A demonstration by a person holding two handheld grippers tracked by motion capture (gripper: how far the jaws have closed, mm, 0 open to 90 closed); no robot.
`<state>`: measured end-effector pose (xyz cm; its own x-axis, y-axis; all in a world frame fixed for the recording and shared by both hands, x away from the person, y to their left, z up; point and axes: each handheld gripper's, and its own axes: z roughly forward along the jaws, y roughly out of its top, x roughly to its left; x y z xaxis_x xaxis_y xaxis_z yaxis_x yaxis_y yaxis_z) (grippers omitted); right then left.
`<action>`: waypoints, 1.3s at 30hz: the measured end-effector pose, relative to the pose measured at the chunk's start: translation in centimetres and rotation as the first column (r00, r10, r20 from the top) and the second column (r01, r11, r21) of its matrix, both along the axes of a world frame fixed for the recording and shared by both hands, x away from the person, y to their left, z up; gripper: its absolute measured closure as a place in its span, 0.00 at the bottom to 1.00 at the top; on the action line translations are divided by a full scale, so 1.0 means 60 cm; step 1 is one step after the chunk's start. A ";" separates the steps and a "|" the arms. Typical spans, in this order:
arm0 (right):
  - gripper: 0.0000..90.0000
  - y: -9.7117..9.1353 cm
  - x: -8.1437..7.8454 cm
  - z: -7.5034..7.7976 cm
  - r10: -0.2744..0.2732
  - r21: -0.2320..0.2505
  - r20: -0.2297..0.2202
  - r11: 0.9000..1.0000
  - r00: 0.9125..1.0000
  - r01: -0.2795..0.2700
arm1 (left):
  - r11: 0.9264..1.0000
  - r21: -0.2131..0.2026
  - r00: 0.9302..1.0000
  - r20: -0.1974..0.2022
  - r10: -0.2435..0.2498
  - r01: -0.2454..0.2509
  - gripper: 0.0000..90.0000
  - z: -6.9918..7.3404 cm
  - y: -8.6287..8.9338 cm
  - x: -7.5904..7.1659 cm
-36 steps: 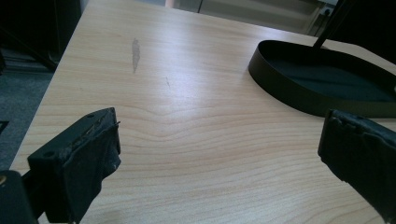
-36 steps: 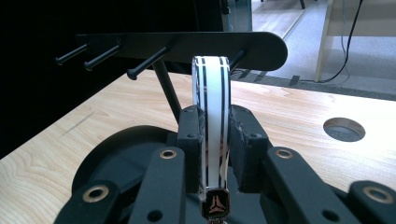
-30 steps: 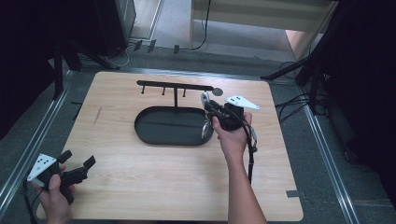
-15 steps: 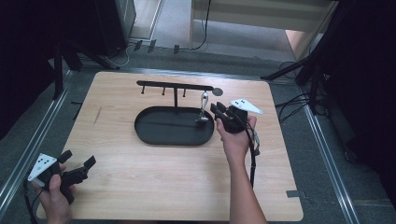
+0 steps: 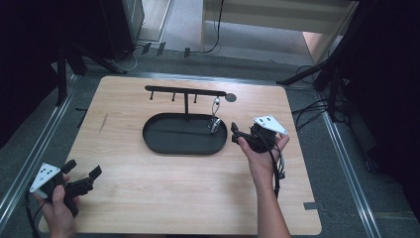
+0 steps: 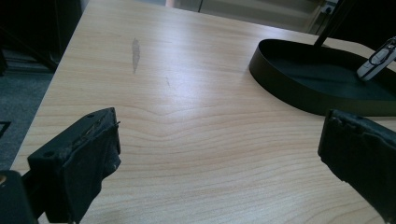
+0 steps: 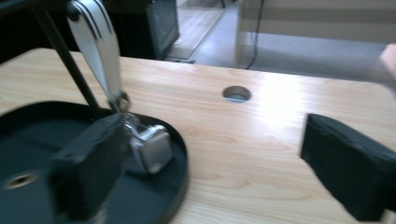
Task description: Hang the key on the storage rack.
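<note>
A silver wristwatch [image 5: 215, 117] hangs by its strap from the right end of a black T-shaped rack [image 5: 185, 91]. Its case rests in the black oval tray [image 5: 168, 136] under the rack. My right gripper [image 5: 235, 133] sits just right of the tray, open and empty. In the right gripper view the watch case [image 7: 149, 147] lies beside my left jaw, and the gripper [image 7: 219, 163] holds nothing. My left gripper [image 5: 83, 168] is open near the table's front left corner. Its own view [image 6: 219, 149] faces the tray [image 6: 299, 95] and the watch [image 6: 379, 58].
A small round hole [image 5: 231, 97] is cut in the wooden table [image 5: 163, 198] by the rack's right end. Metal rails run along both table sides. Cables [image 5: 317, 106] lie on the floor to the right.
My right gripper has pulled back to the right, away from the watch, which stays hanging on the rack. The left gripper has not moved.
</note>
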<state>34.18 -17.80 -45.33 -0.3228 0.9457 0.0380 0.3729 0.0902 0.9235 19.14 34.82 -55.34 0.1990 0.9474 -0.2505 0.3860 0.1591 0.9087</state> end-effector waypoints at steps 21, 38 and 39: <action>0.00 -0.102 -0.076 -0.046 -0.059 0.038 -0.001 0.998 0.998 0.059 | 1.000 0.002 1.000 0.002 0.000 0.000 0.00 0.000 -0.001 0.000; 0.00 -0.200 -0.132 -0.110 -0.158 0.039 -0.054 0.986 0.986 0.160 | 1.000 0.002 1.000 0.000 -0.002 0.002 0.00 0.000 -0.001 0.000; 0.00 -0.206 -0.135 -0.113 -0.164 0.039 -0.057 0.985 0.985 0.166 | 1.000 0.003 1.000 0.000 -0.003 0.003 0.00 0.000 -0.001 0.000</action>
